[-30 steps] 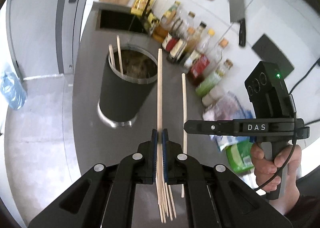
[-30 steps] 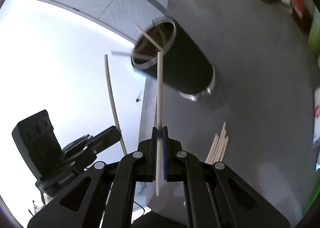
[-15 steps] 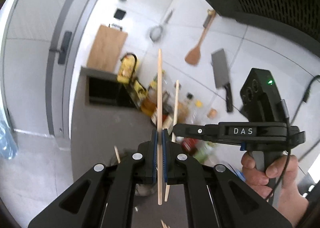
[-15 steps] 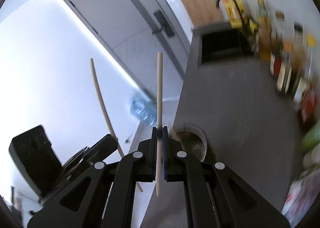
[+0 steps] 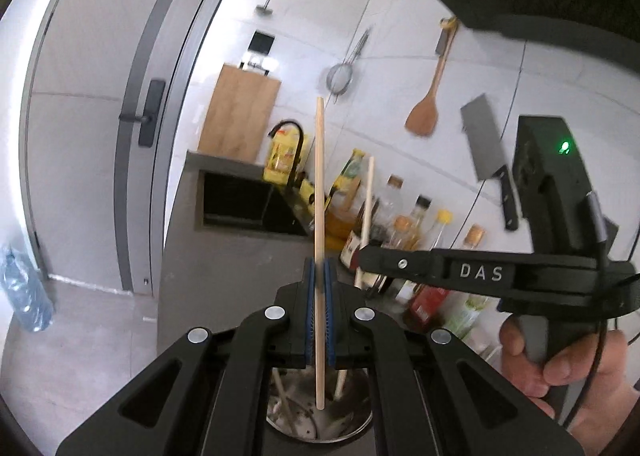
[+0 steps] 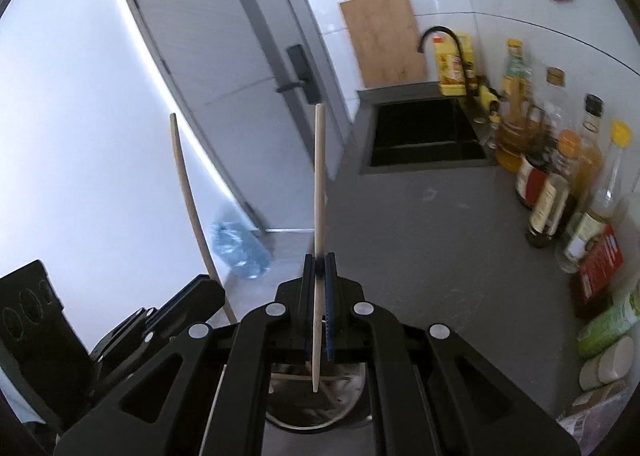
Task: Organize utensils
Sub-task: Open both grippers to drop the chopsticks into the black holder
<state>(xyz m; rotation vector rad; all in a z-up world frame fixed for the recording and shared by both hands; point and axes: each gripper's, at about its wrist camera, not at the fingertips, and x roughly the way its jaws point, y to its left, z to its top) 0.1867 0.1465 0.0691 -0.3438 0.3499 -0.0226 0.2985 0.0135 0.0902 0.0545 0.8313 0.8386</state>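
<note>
The only legible writing is "DAS", white on a black plate on the side of the right tongs (image 5: 362,256), seen in the left wrist view; the labels on the bottles (image 6: 548,196) are too blurred to read. That view also shows a green light lit on the right tool's body and the person's right hand (image 5: 560,360) wrapped around its grip.

The left tongs (image 5: 319,280) are pressed together, pinching 1 wooden chopstick (image 5: 319,192) that stands nearly upright between the blue pads, its lower tip hanging over the open mouth of the metal utensil holder (image 5: 352,426) directly beneath. The right tongs are likewise pressed together on a 2nd chopstick (image 5: 366,216), whose lower end also reaches down to the holder's mouth. Inside the holder lie a few pale sticks (their number cannot be told).

From the right wrist view the same pair appears reversed: the right tongs' chopstick (image 6: 319,184) in the centre, the left tongs (image 6: 212,292) and their chopstick at lower left, the holder's rim below.

Only the left wrist view shows 1 cleaver (image 5: 486,152) on the wall. Both views show 1 wooden spatula (image 5: 424,116), 1 mesh strainer (image 5: 340,78), 1 wooden cutting board (image 6: 382,40), the black sink (image 6: 424,136) with its black tap and the door (image 6: 240,56). The right wrist view shows far more of the grey tabletop (image 6: 420,240).
</note>
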